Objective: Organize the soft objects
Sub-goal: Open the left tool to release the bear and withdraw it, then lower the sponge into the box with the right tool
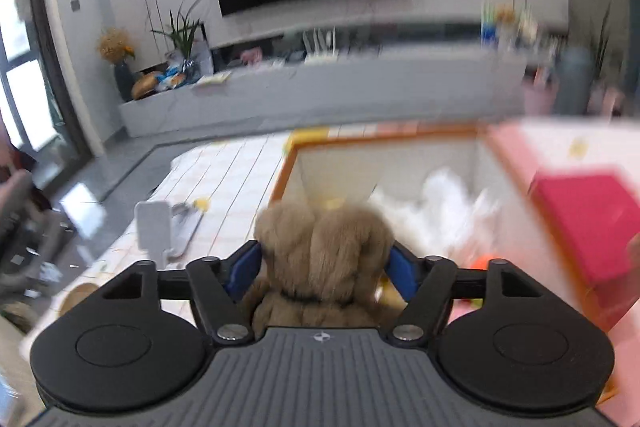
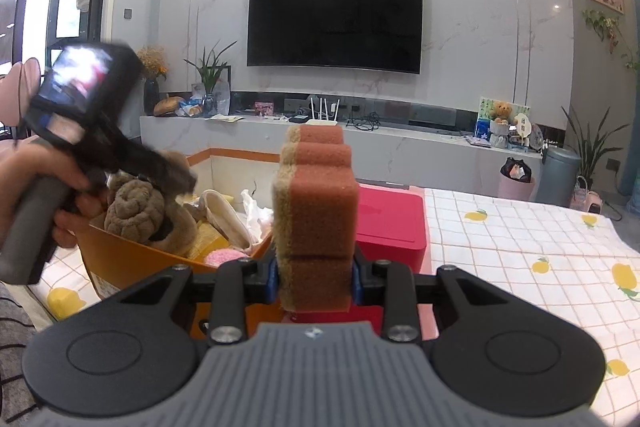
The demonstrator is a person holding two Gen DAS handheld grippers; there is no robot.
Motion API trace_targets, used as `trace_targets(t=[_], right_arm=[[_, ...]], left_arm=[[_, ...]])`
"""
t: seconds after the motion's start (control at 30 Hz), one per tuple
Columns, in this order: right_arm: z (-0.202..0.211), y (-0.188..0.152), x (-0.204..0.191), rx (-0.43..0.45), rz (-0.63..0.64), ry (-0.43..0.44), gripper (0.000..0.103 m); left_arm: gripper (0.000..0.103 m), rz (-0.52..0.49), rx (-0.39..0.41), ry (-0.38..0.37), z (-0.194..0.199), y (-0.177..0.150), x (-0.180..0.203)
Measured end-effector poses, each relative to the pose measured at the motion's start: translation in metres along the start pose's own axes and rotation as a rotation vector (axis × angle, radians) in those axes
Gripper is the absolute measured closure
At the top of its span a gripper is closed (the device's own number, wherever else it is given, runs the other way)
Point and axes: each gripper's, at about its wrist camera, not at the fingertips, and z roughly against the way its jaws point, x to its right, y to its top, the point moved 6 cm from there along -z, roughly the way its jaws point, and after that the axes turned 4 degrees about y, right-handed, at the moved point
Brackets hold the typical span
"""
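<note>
A tan teddy bear [image 1: 324,251] sits between the blue pads of my left gripper [image 1: 323,269], over the near edge of the orange-rimmed bin [image 1: 288,163]. The jaws stand wide, the pads at the fur's edges without squeezing it. The bin holds white fluffy stuff [image 1: 440,203]. In the right wrist view the bin [image 2: 132,255] is on the left with brown plush [image 2: 136,211] and a pink pad [image 2: 224,257] in it, and the blurred left gripper [image 2: 180,183] reaches over it. My right gripper [image 2: 314,281] is shut on an upright orange-and-tan sponge [image 2: 316,199].
A red lidded box [image 2: 390,219] stands right of the bin. The lemon-print tablecloth [image 2: 520,247] stretches away to the right. A white stand [image 1: 154,227] sits on the table left of the bin. A person's hand [image 2: 48,179] holds the left gripper's handle.
</note>
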Motion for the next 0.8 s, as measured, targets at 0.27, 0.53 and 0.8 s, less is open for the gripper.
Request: trace_targets(t=[0.27,0.53,0.8], right_arm=[[-0.012,0.031,-0.019,0.014,0.158,0.004,0.071],[-0.087,0.075,-0.053,-0.134,0.468,0.043,0.072],[-0.186,0.092,-0.096,-0.381,0.553,0.142,0.072]], left_arm=[[0.017,0.139,0.072,0.044,0.015,0.014,-0.043],[0.022,0.228,-0.005,-0.023,0.000,0.010,-0.072],[0.022,0.275,-0.062,0.023,-0.015,-0.004,-0.090]])
